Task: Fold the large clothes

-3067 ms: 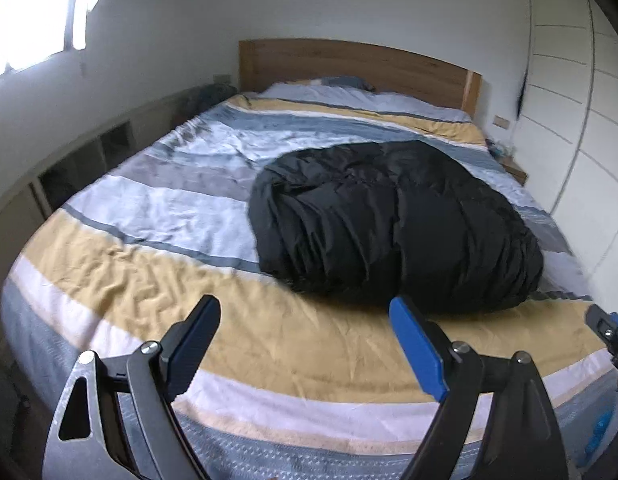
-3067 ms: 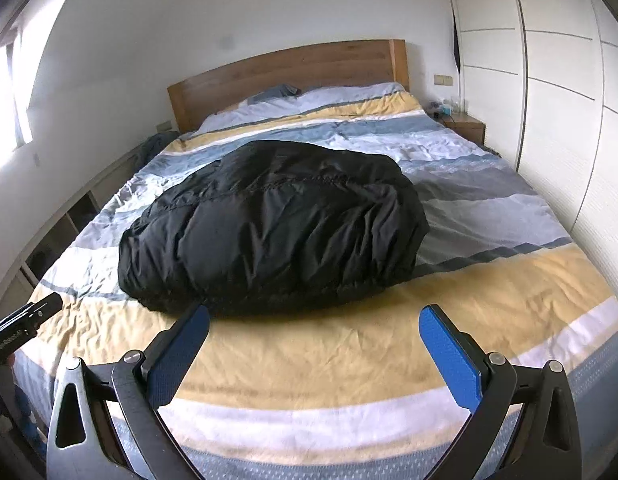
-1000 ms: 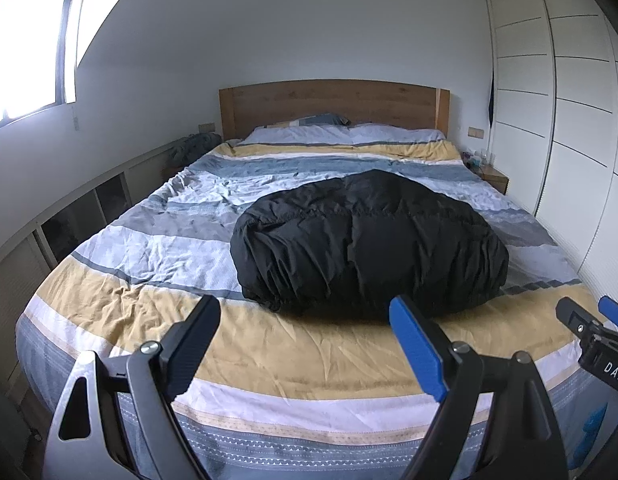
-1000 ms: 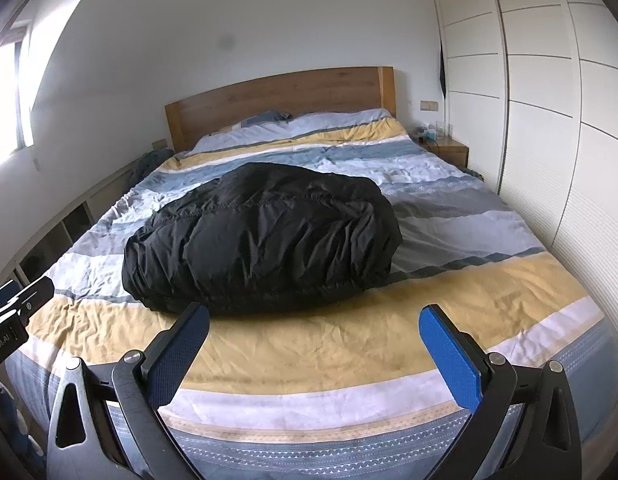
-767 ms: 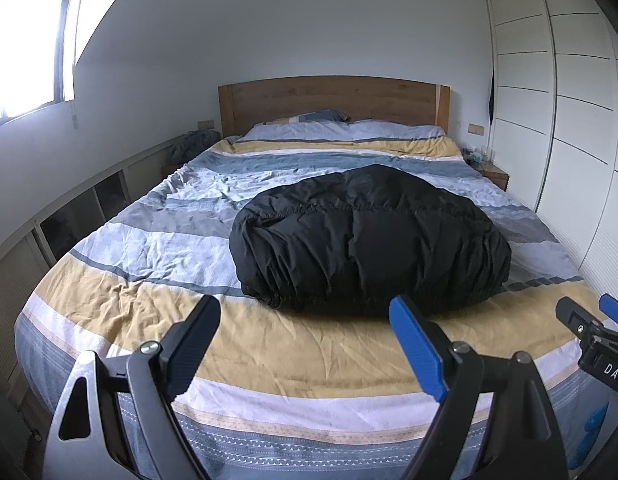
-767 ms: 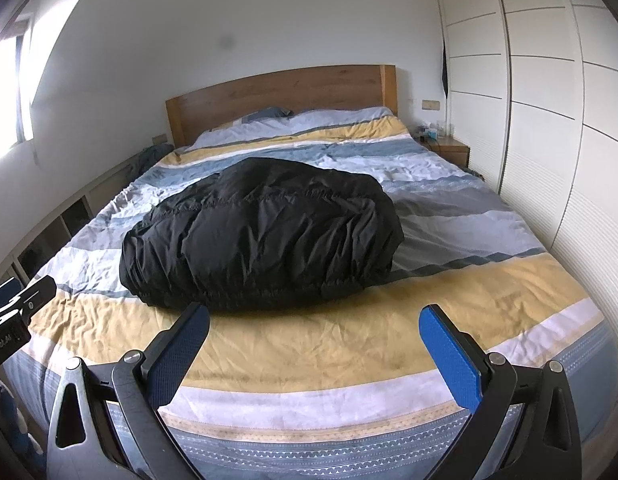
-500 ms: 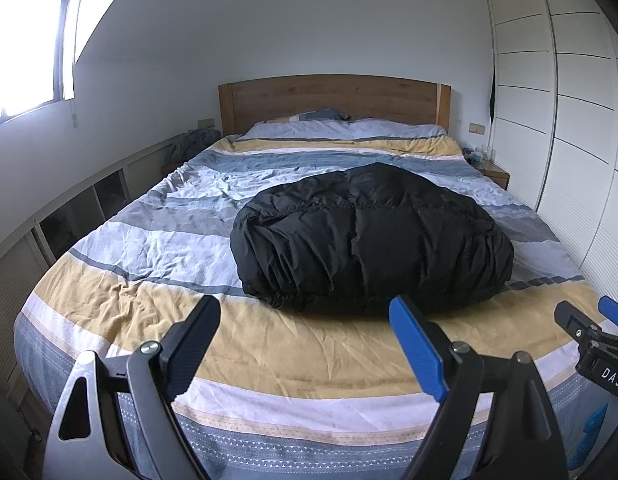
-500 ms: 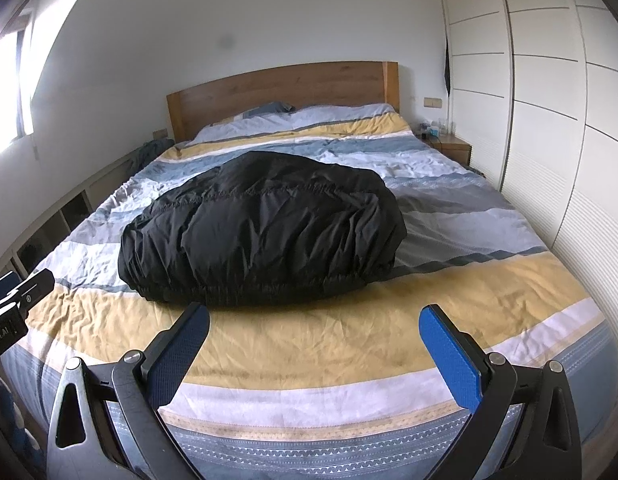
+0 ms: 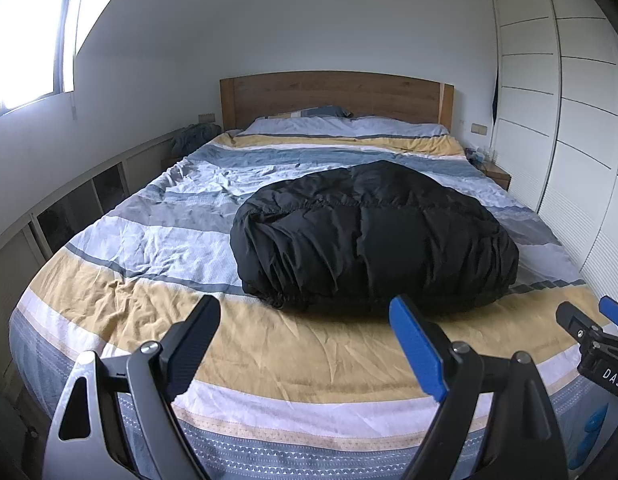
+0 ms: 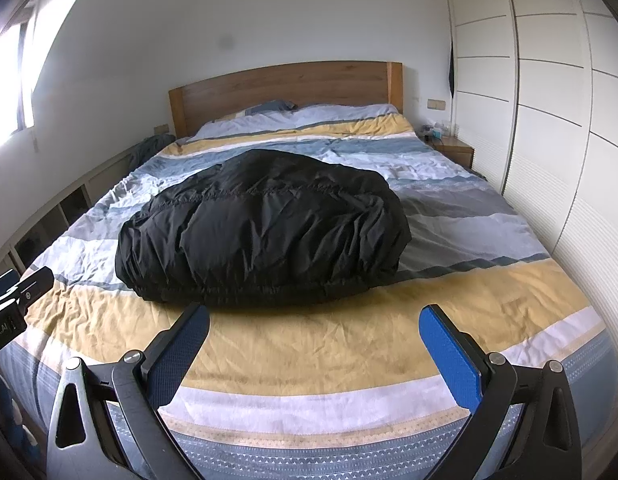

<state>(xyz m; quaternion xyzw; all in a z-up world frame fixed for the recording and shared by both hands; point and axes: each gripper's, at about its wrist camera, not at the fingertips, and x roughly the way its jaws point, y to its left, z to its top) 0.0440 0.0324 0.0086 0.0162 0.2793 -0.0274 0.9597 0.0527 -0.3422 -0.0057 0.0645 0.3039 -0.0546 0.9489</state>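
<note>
A black puffy jacket (image 9: 373, 236) (image 10: 265, 232) lies bundled in a rounded heap in the middle of the striped bed cover (image 9: 293, 356) (image 10: 329, 344). My left gripper (image 9: 305, 344) hangs open over the foot of the bed, short of the jacket's near left edge, with nothing between its fingers. My right gripper (image 10: 313, 344) is also open and empty, held over the yellow stripe just in front of the jacket. Each gripper shows at the edge of the other's view: the right gripper (image 9: 589, 340), the left gripper (image 10: 13, 300).
The wooden headboard (image 9: 333, 96) and pillows (image 9: 349, 124) are at the far end. White wardrobe doors (image 10: 549, 120) line the right side, with a nightstand (image 10: 453, 148) beside them. Low shelving (image 9: 69, 212) runs along the left wall under a window (image 9: 25, 56).
Both grippers pulled back and rose from 3.1 s ago, then in the last second eased slightly toward the jacket. The jacket has not moved. Both stay open.
</note>
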